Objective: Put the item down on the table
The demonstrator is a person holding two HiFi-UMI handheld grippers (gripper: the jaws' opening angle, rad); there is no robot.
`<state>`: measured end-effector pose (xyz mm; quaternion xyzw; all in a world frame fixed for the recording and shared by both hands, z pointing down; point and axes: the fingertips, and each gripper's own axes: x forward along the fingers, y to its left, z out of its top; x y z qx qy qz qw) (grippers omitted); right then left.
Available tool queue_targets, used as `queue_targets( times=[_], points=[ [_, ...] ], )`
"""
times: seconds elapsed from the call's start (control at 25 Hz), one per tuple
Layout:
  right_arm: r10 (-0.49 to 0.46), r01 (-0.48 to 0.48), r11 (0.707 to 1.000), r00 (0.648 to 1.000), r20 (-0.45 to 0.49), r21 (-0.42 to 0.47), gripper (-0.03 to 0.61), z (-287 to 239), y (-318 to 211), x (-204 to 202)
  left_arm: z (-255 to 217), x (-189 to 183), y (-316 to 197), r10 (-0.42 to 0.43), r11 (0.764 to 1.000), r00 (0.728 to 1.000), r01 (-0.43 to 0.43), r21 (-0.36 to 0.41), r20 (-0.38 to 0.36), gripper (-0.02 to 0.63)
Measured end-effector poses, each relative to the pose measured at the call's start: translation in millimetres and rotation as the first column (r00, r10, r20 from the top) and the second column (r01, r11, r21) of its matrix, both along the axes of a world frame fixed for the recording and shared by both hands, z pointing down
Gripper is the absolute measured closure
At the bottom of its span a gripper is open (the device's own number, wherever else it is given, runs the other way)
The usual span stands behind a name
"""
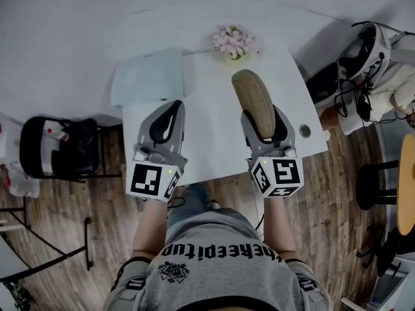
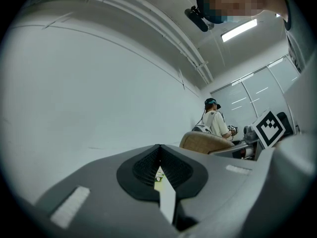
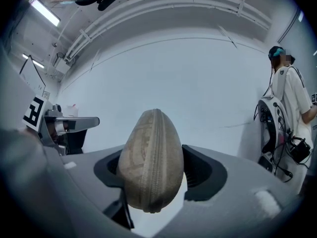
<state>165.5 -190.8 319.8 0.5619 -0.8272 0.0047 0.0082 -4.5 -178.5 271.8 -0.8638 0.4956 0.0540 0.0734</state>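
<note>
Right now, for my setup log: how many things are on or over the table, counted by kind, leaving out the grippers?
Zipped case: 1, held in the right gripper
Pot of flowers: 1
Pale flat board: 1
Total: 3

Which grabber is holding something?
The right gripper: its jaws clamp a tan zippered case. The left gripper has its jaws shut together with nothing between them.
</note>
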Motion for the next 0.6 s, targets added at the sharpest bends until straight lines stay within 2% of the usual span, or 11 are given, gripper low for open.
queue_targets(
  times=[0.6],
  points=[
    [0.029, -0.028, 0.985, 1.000, 0.001, -0.173, 0.293, 59.1, -71.1, -16.4, 24.3, -20.6, -72.0, 0.019, 0.997, 1.000, -0.019, -0.076, -0.001, 0.606]
  ],
)
